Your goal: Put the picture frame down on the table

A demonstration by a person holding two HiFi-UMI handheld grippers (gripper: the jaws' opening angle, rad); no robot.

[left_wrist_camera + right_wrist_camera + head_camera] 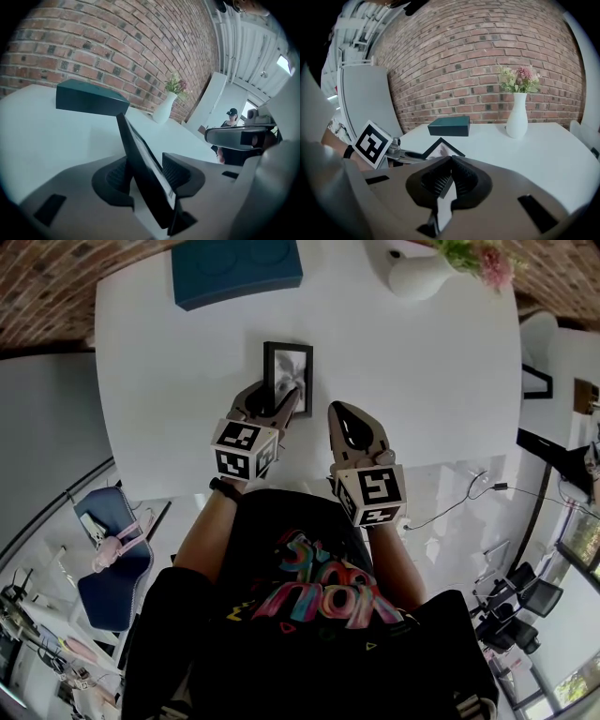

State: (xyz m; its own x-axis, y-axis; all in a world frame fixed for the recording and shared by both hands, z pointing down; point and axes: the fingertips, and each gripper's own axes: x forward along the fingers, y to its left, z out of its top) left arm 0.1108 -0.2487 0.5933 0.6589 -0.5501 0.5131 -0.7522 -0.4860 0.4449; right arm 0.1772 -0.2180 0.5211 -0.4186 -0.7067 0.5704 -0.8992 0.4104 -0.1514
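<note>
Vase (516,117) holds flowers (519,78) (picture frame (288,371) well apart).

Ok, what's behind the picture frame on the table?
Behind the picture frame stands a dark teal box, a white vase with flowers further right, then the brick wall. The frame hides the strip of table just behind it in the left gripper view.

In the head view the left gripper (277,401) covers the frame's (288,367) near edge, so whether it rests on the table (159,362) cannot be told. The top edge crops the box (234,273), the vase (417,277) and its flowers (473,257). The frame's foot is hidden in both gripper views.
</note>
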